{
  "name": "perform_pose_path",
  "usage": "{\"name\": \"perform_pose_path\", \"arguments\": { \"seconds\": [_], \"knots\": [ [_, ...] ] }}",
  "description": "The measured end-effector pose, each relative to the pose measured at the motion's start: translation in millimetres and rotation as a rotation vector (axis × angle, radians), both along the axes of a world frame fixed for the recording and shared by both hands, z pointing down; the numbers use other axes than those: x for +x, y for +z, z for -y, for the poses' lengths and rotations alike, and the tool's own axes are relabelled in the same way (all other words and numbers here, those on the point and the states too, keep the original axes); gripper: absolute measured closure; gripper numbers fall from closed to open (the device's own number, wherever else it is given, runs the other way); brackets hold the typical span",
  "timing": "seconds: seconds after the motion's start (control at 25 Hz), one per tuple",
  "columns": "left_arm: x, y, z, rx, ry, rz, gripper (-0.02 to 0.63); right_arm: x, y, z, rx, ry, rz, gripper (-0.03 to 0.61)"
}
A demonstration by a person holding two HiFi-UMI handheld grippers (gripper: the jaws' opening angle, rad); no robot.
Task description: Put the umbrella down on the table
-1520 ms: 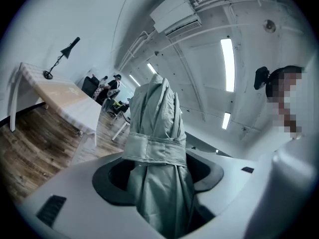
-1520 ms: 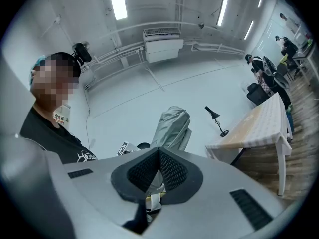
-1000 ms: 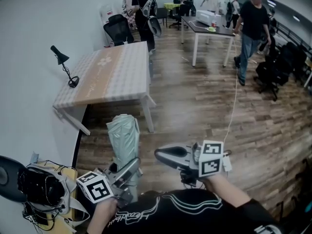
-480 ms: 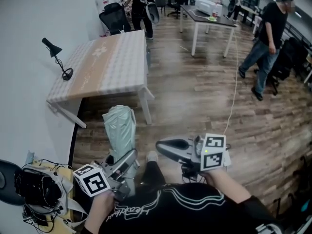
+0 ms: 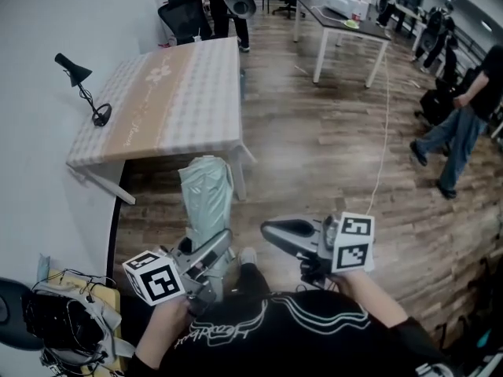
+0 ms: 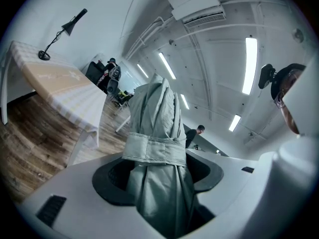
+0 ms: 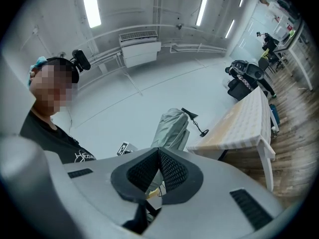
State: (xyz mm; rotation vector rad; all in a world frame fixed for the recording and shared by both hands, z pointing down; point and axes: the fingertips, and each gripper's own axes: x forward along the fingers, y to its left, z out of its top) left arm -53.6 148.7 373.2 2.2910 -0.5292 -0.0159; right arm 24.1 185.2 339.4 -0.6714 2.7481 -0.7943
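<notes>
My left gripper [image 5: 206, 251] is shut on a folded pale green umbrella [image 5: 207, 197], which stands nearly upright between the jaws with its strap wrapped round it. In the left gripper view the umbrella [image 6: 157, 143] fills the gap between the dark pads. The table [image 5: 169, 100], under a beige checked cloth, lies ahead and to the left, its near edge just beyond the umbrella's tip. My right gripper [image 5: 277, 230] hovers to the umbrella's right, shut with nothing in it; its pads [image 7: 169, 171] meet. From the right gripper view the umbrella [image 7: 170, 127] shows beside the table [image 7: 244, 118].
A black desk lamp [image 5: 78, 85] stands at the table's left edge by the wall. Bags and cables [image 5: 63, 316] lie at lower left. Further off are a white desk [image 5: 346, 18], office chairs [image 5: 181, 18], a floor cable [image 5: 383, 148] and a walking person [image 5: 464, 124].
Both grippers and the umbrella have been carried forward toward the checked table, which now sits closer. The person at the right has walked further right.
</notes>
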Motion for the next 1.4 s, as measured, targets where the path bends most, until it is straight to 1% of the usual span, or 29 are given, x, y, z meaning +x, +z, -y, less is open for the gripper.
{"name": "perform_pose_path", "arguments": {
  "seconds": [0.24,0.48,0.6,0.76,0.88,1.12,1.32,1.4],
  "knots": [
    [-1,16,74,-0.052,0.026,0.015,0.347,3,11,77,-0.046,0.031,-0.002,0.565],
    [-3,27,153,-0.088,0.022,0.025,0.347,-3,15,157,-0.087,0.018,-0.020,0.565],
    [-7,29,192,-0.092,0.024,0.024,0.345,-5,17,197,-0.093,0.017,-0.028,0.565],
    [-16,33,242,-0.102,-0.003,0.024,0.346,-7,23,246,-0.107,0.014,-0.013,0.565],
    [-25,34,276,-0.090,-0.014,0.022,0.346,-9,28,278,-0.115,0.022,-0.010,0.565],
    [-36,34,314,-0.086,-0.038,0.013,0.345,-11,31,312,-0.118,0.035,-0.028,0.565],
    [-44,32,330,-0.074,-0.068,0.011,0.347,-15,27,324,-0.104,0.026,-0.040,0.565],
    [-49,29,335,-0.053,-0.084,0.021,0.346,-18,25,328,-0.101,0.012,-0.041,0.565]
  ]
}}
